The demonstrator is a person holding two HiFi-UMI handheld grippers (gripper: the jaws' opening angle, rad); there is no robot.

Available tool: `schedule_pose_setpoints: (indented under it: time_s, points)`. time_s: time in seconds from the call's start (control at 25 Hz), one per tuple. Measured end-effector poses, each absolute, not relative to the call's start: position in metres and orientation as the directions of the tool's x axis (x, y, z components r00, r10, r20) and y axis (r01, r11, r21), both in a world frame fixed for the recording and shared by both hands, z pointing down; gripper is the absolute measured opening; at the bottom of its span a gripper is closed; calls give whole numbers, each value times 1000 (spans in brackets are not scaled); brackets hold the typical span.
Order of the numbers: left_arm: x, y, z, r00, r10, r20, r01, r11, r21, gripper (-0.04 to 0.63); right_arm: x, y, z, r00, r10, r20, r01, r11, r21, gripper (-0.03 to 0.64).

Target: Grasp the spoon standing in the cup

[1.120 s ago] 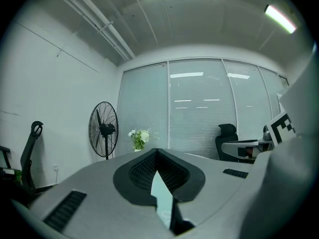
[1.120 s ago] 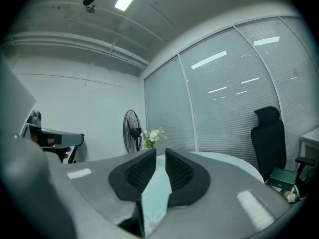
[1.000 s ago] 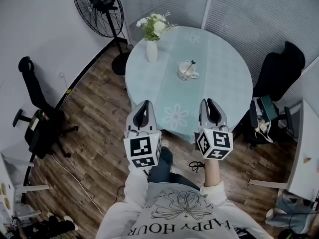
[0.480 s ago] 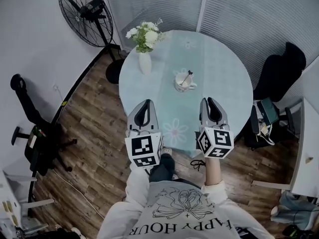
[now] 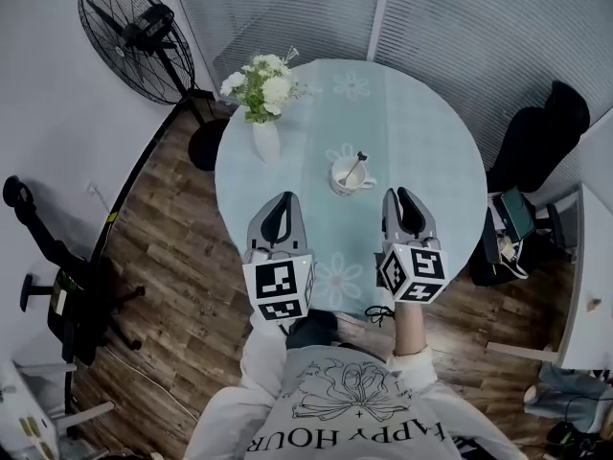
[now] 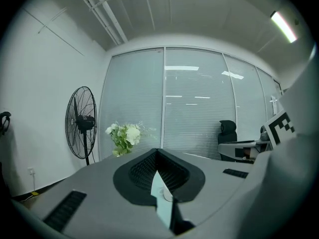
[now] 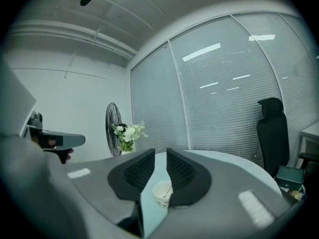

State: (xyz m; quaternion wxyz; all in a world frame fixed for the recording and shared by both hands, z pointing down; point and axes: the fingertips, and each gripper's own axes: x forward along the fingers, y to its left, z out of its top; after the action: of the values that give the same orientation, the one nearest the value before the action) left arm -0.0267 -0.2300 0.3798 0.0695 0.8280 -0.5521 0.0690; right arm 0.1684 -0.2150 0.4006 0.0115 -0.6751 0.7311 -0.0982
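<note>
Head view: over the last second the tabletop (image 5: 431, 151) has slid down the picture toward me. The cup (image 5: 347, 176) now sits near the two grippers, where before it was well ahead of them. The spoon (image 5: 355, 168) stands in it, handle leaning up and to the right. The left gripper (image 5: 280, 204) and right gripper (image 5: 402, 199) have crossed the near rim and now hang over the cloth. The cup is ahead of them and between their lines, still apart from both. The vase of flowers (image 5: 261, 99) stands off to the left, clear of the path.

Left gripper view: the fingers (image 6: 144, 171) meet at their tips with nothing in them. Only a sliver of the cup shows low in the slit, so I judge this hand is not lined up for the grasp. The fan (image 6: 82, 123) stands by the far wall.

Right gripper view: here the fingers (image 7: 182, 172) stand apart and have just been opening wider. Nothing lies between them. The cup and its spoon show straight through the gap, farther along the tabletop. I take this as the approach nearly done, with the right hand readying for the handle. What I judge is left is to close the remaining distance and centre the thin handle between the fingers without nudging the cup.
</note>
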Motion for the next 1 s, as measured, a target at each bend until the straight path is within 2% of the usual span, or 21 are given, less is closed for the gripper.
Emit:
schedule_pose_setpoints:
  time_s: [0.52, 1.0]
  points:
    - [-8, -285, 417, 443, -859, 256, -894, -445, 54, 6, 173, -266, 441, -66, -977, 201, -982, 28, -187, 77]
    - [12, -311, 443, 452, -835, 313, -889, -451, 79, 6, 182, -302, 468, -112, -960, 258, -978, 61, -198, 83]
